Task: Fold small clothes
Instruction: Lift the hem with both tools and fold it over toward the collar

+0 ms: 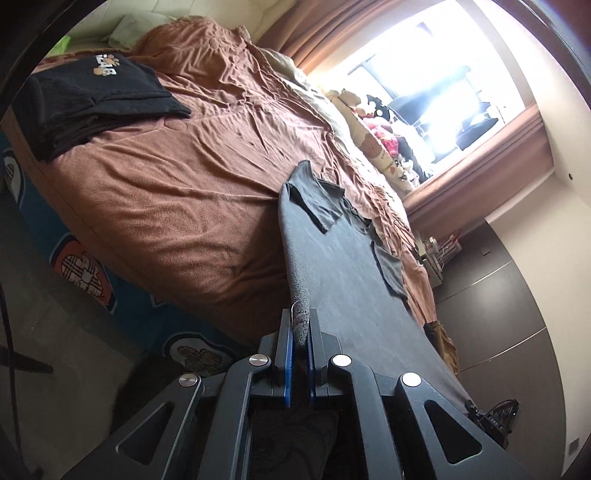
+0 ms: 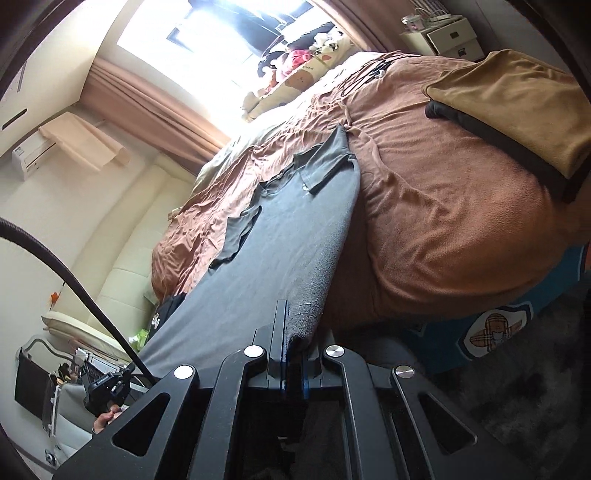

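Room: a bedroom, bright window point(image 1: 424, 92) blazing at the far side, brown curtains point(image 1: 314, 33) beside it, and a wide bed point(image 1: 177, 192) under a rumpled brown cover filling both views.
Far edge of the bed: a row of soft toys point(image 1: 373, 122) lined up under the window.
Left on the bed: a folded stack of black clothes point(image 1: 85, 103), top piece showing a pale printed logo, lying well apart from the action.
Left tool: the left tool point(image 1: 300, 332) has its blue pads pinched nearly together on one bottom corner of the grey T-shirt point(image 1: 340, 266), and a nub of cloth pokes up between them.
Task's thing: that grey T-shirt is stretched taut between the two tools, hem end lifted off the bed, collar end still lying on the brown cover towards the window.
Its look: plain mid-grey knit, slightly fuzzy along the taut side edges, short sleeves folded inward over the body near the collar, so it already reads as a long narrow panel.
Right tool: the right tool point(image 2: 295, 345) is clamped tight on the opposite bottom corner, the edge of the shirt bunched into its jaws.
Right on the bed: a tan folded cloth point(image 2: 517, 107) sitting on top of a dark one near the corner.
Below the bed edge: a blue rug point(image 2: 491, 328) with a checked bear motif on the floor.
Low left, right wrist view: a hand point(image 2: 105, 419) on the other handle, with a black cable arching above.
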Demonstrator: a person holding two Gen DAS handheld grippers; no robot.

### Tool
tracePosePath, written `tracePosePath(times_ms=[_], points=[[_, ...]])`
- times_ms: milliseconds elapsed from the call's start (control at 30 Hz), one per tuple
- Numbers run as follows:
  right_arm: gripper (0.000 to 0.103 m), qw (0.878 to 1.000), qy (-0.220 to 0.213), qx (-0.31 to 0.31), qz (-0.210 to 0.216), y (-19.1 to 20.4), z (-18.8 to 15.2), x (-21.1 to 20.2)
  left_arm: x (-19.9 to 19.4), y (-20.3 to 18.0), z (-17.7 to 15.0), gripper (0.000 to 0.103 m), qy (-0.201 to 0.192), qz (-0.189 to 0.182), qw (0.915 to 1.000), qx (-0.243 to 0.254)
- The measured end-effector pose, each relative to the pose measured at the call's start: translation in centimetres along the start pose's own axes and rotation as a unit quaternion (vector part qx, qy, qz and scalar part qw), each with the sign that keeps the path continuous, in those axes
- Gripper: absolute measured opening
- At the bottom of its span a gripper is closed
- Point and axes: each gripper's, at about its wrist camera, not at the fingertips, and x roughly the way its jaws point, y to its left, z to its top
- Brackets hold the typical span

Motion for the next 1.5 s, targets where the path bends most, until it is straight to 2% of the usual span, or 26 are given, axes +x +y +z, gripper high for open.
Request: tracePosePath(times_ms=[300, 467, 600, 900, 1333, 1500], points=[[0.002, 0.999, -0.015, -0.026, 0.015, 0.9, -1.6, -4.2, -5.1, -0.5, -2.4, 0.006, -0.027, -0.018, 0.9994, 0.011], [0.002, 0.999, -0.024, -0.038, 0.024, 1.6, -1.9, -5.4, -7.1, -0.7, -2.3, 0.006, -0.036, -0.025, 0.999, 0.008], [0.002, 0.998, -0.032, -0.039, 0.026, 1.5, -1.2, -5.4, -7.2, -1.3, -1.7, 0.006, -0.038, -0.017, 0.999, 0.016], [0.002, 0.998, -0.036, -0.041, 0.015, 1.9, 3.0, -2.0, -3.6, -2.6, 2.9, 0.006, -0.031, -0.011, 0.9992, 0.021], [0.002, 1.0, -0.02, -0.018, -0.016, 2.2, 11.4, 6.4, 5.5, -4.4, 10.5, 0.006, -0.011, 0.001, 0.9997, 0.023], [0.002, 1.0, -0.005, -0.007, -0.03, 1.5, 14.1, 10.2, 9.9, -4.8, 12.9, 0.006, 0.002, 0.017, 0.9995, 0.027]])
